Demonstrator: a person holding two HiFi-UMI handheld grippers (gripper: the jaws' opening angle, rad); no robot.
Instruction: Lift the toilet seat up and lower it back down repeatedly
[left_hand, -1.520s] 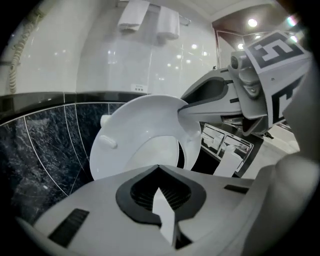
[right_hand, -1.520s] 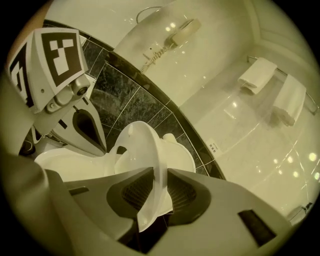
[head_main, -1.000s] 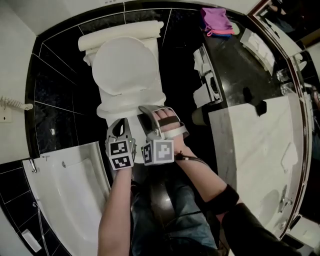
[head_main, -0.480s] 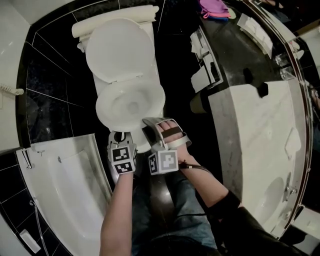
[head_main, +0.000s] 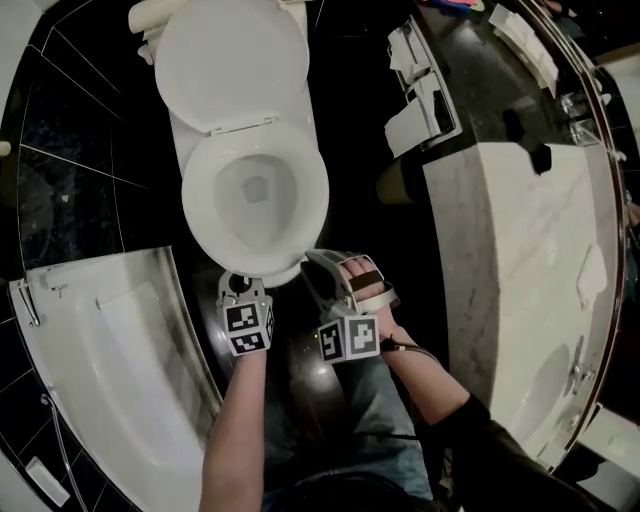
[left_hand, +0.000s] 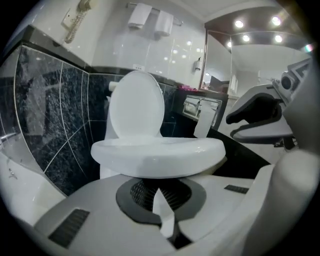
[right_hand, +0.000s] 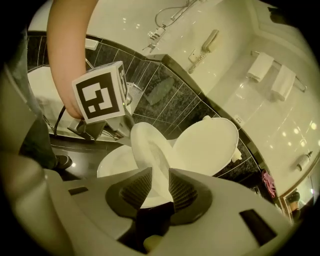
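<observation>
The white toilet seat lies low over the bowl, and its lid stands open against the tank. My right gripper holds the seat's front right rim. In the right gripper view, my right gripper has the thin seat edge between its pads, and its jaws have just been closing a little on it. My left gripper hangs just in front of the bowl's front edge. In the left gripper view, my left gripper looks shut and empty, below the seat.
A white bathtub curves along the left. A marble counter with a basin fills the right side. A paper holder hangs on the counter's end. Black tiles cover the wall by the toilet, and the person's legs are below.
The seat has come down from a raised position to low over the bowl. Both grippers have sunk with it toward the bowl's front edge.
</observation>
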